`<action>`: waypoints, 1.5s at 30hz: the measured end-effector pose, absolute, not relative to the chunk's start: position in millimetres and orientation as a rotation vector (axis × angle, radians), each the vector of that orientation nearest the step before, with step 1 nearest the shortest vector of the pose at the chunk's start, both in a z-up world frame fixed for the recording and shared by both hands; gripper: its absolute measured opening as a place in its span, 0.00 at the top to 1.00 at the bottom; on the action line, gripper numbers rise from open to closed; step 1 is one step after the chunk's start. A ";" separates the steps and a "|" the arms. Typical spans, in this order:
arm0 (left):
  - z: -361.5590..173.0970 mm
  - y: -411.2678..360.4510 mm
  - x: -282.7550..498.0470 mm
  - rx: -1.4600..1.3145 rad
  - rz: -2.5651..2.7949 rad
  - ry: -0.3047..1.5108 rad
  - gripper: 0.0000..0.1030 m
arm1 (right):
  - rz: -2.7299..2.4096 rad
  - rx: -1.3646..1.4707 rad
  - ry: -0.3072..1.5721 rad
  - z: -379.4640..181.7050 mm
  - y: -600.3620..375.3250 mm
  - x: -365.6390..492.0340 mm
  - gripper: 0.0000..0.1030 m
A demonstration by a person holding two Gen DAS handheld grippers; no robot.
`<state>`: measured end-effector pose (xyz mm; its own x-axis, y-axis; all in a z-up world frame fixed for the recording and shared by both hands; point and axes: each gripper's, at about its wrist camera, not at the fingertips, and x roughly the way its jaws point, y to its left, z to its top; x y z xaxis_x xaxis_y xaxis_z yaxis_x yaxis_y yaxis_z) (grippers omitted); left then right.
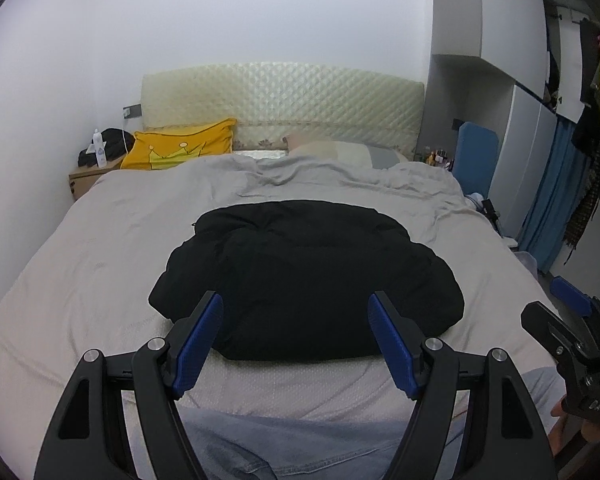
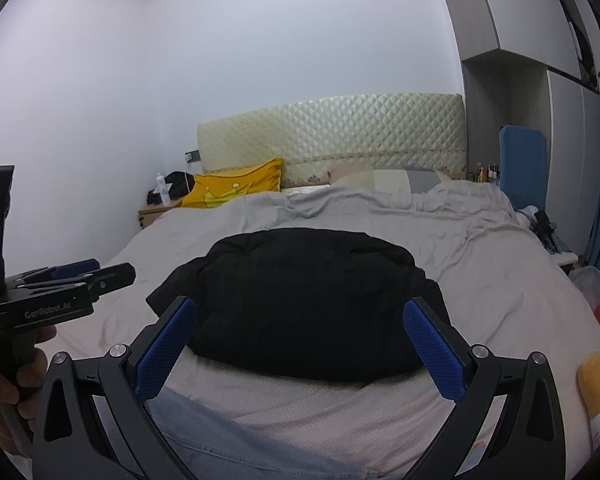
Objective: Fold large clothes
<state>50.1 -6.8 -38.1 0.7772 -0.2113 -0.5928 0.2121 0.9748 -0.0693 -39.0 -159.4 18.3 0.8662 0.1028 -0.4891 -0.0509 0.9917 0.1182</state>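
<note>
Jacket (image 1: 304,280) is the main thing here, a black puffy one lying bunched on a grey bed (image 1: 100,248), and both grippers are aimed at its near edge.

Left gripper (image 1: 296,312) first: jaws spread wide, nothing between the blue pads, not touching anything. Past its left jaw there's just bare sheet, and further off that way a nightstand (image 1: 85,180) with a white bottle (image 1: 99,154) and some dark stuff piled on it. Next over is a yellow pillow (image 1: 180,148) with a crown print, leaning on the quilted headboard (image 1: 284,100). The jacket sits straight ahead of the jaws, its near hem showing in the gap between them, a bit beyond the tips. Below the jaws, a denim-clad leg (image 1: 300,444).

Right gripper (image 2: 300,316): same deal, jaws wide apart and empty, jacket dead ahead and filling the gap between the tips in its view. Off past its left jaw you can see the left gripper from the side with a hand (image 2: 4,384) on its handle. Past the right jaw, a yellow patch (image 2: 596,384) on the sheet, and further back a blue board (image 2: 522,168) propped by the wardrobe (image 2: 572,140).
</note>
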 end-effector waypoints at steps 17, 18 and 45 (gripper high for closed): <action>-38.5 -2.8 52.9 -0.008 -0.218 0.654 0.27 | 0.075 0.119 0.529 17.1 -163.0 -36.0 0.00; -38.3 -2.4 53.1 -0.009 -0.215 0.653 0.27 | 0.075 0.120 0.529 17.2 -162.8 -35.9 0.00; -41.2 -2.2 51.8 -0.027 -0.232 0.661 0.27 | 0.061 0.128 0.542 15.7 -160.9 -37.5 0.00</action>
